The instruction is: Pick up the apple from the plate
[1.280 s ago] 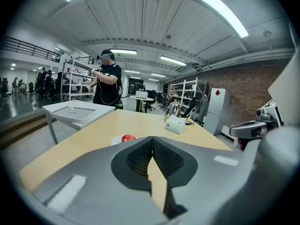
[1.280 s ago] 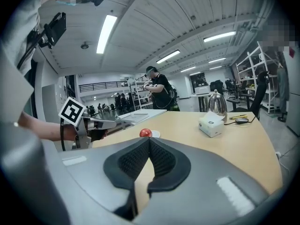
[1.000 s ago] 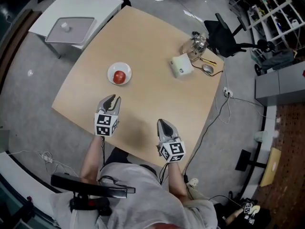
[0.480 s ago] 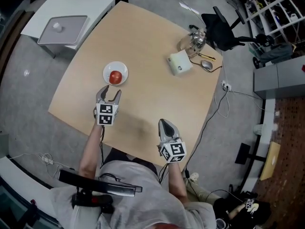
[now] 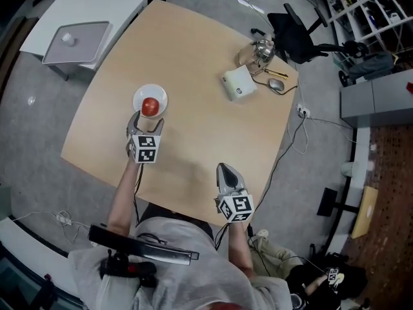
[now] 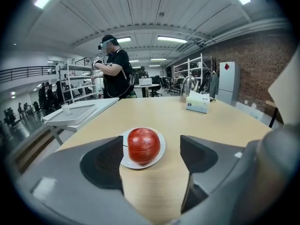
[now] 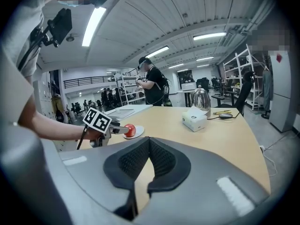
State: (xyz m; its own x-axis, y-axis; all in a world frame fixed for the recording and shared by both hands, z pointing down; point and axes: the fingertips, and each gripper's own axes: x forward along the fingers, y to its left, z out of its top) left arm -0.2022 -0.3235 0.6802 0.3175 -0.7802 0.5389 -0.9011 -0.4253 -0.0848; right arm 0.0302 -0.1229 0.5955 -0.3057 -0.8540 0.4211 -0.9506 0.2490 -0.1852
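The plate (image 5: 137,97) sits on the tabletop (image 5: 200,121) and holds one red apple (image 5: 150,106), which rests upright on the half of the plate nearer the person. A grey tray (image 5: 87,47) on the white side table (image 5: 122,5) carries one small white item (too small to identify).

Left gripper (image 5: 146,120): the jaws stand wide apart and have just been opening. They hold nothing and their pads touch nothing. The tips are at the near rim of the plate. In the left gripper view the apple shows through the gap between the jaws, ahead of the tips and closer to the left jaw than to the right one.

Right gripper (image 7: 149,142): the jaws are closed tip to tip with nothing between them. It hangs over the near edge of the tabletop, well apart from the plate and apple.
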